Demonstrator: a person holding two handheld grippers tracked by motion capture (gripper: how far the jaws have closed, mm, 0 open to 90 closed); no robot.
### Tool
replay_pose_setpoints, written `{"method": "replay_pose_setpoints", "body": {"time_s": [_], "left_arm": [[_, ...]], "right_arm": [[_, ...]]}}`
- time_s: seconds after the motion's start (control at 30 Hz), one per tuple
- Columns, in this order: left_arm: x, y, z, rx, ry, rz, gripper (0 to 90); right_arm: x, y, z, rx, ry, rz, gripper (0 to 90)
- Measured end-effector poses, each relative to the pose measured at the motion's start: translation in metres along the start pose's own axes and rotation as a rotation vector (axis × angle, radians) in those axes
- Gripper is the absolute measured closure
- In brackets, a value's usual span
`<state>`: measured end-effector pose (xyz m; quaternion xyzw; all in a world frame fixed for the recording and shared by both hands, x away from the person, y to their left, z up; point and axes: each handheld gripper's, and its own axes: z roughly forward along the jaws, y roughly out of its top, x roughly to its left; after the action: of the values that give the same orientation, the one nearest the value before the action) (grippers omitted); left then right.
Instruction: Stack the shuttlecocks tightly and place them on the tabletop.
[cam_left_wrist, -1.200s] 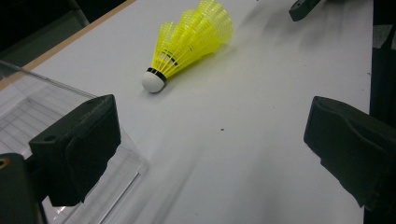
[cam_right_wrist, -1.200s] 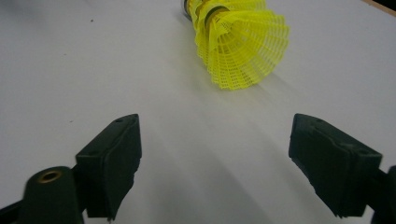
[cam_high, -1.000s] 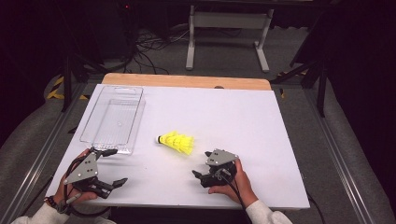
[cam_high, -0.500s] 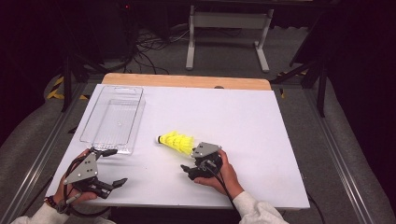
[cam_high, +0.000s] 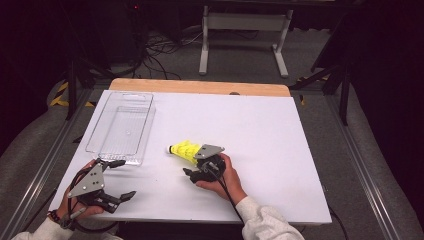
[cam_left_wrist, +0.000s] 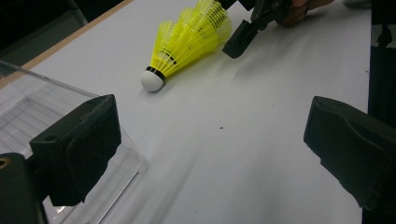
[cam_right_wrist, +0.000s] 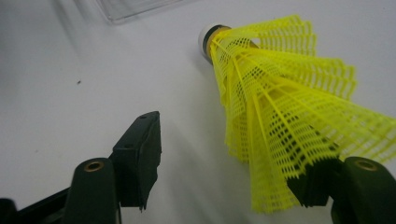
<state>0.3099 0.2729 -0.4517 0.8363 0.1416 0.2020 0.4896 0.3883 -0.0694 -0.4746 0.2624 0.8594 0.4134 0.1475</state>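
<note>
Shuttlecock (cam_high: 184, 149) mid-table (cam_high: 280, 150); tray (cam_high: 121, 127) left; right tongs (cam_high: 195, 167) beside shuttlecock.

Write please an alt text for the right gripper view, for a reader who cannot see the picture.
A yellow shuttlecock lies on its side on a white table, its mesh skirt spreading toward the camera between the right gripper's two open black jaws. Its white cork tip points away, toward the corner of a clear plastic tray.

We see one yellow shuttlecock (cam_high: 184, 150) lying on its side on the white table (cam_high: 280, 145), near centre, white cork tip (cam_left_wrist: 152, 80) pointing toward the clear tray (cam_high: 121, 129), black band behind the cork. Mesh skirt (cam_right_wrist: 285, 107) flares the other way, intact. Tray sits near, apart, at the table's left.
</note>
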Motion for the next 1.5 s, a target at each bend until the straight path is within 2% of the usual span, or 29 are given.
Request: {"method": "replay_pose_setpoints", "body": {"time_s": [0.17, 0.3, 0.43, 0.53, 0.6, 0.73, 0.9, 1.5], "left_arm": [[0.0, 0.0, 0.0, 0.001, -0.001, 0.0, 4.8], [0.0, -0.001, 0.001, 0.008, -0.005, 0.002, 4.7], [0.0, -0.001, 0.001, 0.009, -0.005, 0.001, 4.8], [0.0, -0.001, 0.001, 0.01, -0.005, 0.002, 4.8], [0.0, -0.001, 0.001, 0.01, -0.006, 0.002, 4.8], [0.0, -0.001, 0.001, 0.014, -0.007, 0.003, 4.8], [0.0, -0.001, 0.001, 0.014, -0.007, 0.002, 4.8], [0.003, -0.001, 0.001, -0.002, 0.007, -0.015, 4.8]], "right_arm": [[-0.002, 0.004, 0.009, 0.004, -0.013, 0.027, 40.1], [-0.003, 0.009, 0.013, -0.012, -0.049, 0.064, 48.2], [-0.002, 0.011, 0.016, -0.029, -0.078, 0.085, 61.2], [-0.002, 0.012, 0.018, -0.024, -0.097, 0.091, 65.2], [-0.002, 0.013, 0.019, -0.016, -0.125, 0.08, 73.2], [-0.002, 0.014, 0.021, -0.004, -0.156, 0.069, 81.1], [0.0, 0.016, 0.021, -0.001, -0.163, 0.045, 85.6], [0.003, 0.018, 0.015, -0.045, -0.117, 0.058, 88.4]]}}
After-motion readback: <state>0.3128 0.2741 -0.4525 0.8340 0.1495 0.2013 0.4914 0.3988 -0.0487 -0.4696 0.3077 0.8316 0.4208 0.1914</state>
